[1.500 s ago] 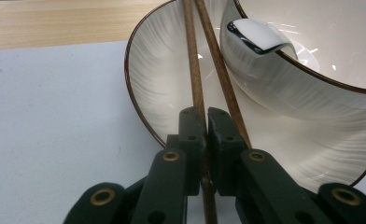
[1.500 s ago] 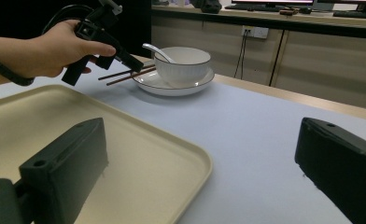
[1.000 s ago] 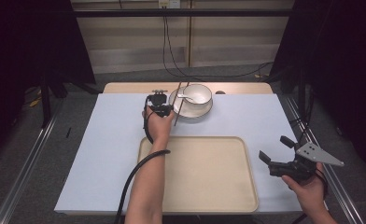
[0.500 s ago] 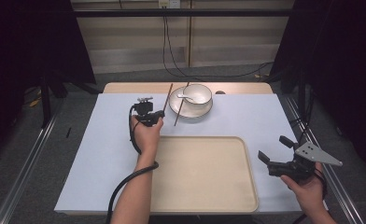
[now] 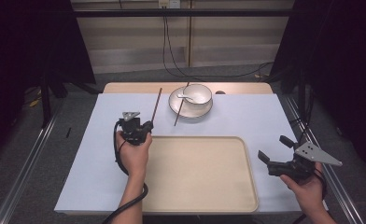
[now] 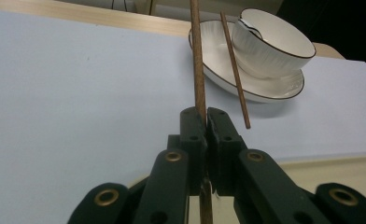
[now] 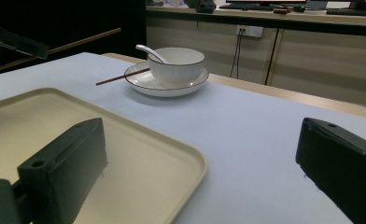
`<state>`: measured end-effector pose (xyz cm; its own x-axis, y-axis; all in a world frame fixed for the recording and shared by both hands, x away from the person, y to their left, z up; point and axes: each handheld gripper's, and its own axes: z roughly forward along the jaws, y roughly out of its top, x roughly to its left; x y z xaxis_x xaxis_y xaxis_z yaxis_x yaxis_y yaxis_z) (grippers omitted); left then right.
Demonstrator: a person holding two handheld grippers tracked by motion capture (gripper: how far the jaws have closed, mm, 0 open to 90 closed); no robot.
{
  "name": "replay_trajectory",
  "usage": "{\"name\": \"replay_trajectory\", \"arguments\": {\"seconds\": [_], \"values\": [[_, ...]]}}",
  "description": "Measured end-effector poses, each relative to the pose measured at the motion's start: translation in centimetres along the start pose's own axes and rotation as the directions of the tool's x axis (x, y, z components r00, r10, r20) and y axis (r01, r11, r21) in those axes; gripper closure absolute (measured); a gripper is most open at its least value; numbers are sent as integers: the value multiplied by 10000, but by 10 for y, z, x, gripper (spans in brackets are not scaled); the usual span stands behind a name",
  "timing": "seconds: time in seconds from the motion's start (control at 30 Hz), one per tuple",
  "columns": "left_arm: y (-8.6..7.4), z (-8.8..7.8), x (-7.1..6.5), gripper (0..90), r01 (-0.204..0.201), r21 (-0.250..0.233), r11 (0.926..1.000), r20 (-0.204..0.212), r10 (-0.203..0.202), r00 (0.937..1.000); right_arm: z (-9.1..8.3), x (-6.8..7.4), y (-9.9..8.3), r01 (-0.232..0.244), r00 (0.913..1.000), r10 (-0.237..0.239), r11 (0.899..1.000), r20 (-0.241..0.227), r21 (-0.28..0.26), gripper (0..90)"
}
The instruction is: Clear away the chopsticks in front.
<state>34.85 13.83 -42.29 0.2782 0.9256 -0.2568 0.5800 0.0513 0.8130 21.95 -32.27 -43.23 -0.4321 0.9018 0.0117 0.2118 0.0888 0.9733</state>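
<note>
Brown chopsticks: one clamped in left gripper, one on plate.

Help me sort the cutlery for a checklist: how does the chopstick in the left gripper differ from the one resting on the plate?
The held chopstick is clamped between the shut jaws of the left gripper; the other chopstick lies free. The held chopstick is off the plate, out over the white table cover; the other chopstick leans on the plate's rim beside the bowl, its lower end past the rim. Both are thin, dark brown sticks.
</note>
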Motion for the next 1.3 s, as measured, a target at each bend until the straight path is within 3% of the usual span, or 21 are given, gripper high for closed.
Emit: {"name": "replay_trajectory", "arguments": {"seconds": [0.23,0.37,0.5,0.53,0.57,0.67,0.83,1.03,1.17,1.23,1.3], "values": [[-20,-27,2,859,156,-366,9992,-69,-159,9998,0,2,0,-42,10000,42,10000,-52,1,15],[-40,-48,6,859,505,-512,9974,-160,-513,9986,0,2,0,15,10000,-15,10000,-44,46,15],[-49,-57,6,859,640,-645,9959,-181,-653,9977,0,2,0,64,10000,-64,10000,-24,32,15],[-56,-64,3,859,557,-768,9955,-465,-594,9972,0,3,0,69,10000,-68,9999,-29,78,15],[-58,-66,2,859,566,-802,9952,-416,-601,9973,0,3,0,49,10000,-48,10000,-56,61,15],[-68,-73,-3,859,390,-736,9965,-468,-425,9980,1,3,0,60,10000,-60,10000,-23,70,15],[-85,-85,-9,858,678,-686,9953,-113,-687,9976,0,3,0,105,9999,-105,9999,-31,50,15],[-101,-93,-12,858,756,-464,9961,-120,-762,9970,-1,3,0,144,9999,-144,9999,-3,56,15],[-109,-96,-13,858,745,-336,9967,-336,-756,9966,0,4,0,137,9999,-137,9999,24,55,15],[-115,-99,-12,858,1010,-227,9946,-292,-1016,9944,0,4,0,176,9998,-176,9998,-7,33,16],[-117,-101,-11,858,998,-223,9948,-265,-1004,9946,0,4,0,187,9998,-187,9998,-27,68,16]]}}
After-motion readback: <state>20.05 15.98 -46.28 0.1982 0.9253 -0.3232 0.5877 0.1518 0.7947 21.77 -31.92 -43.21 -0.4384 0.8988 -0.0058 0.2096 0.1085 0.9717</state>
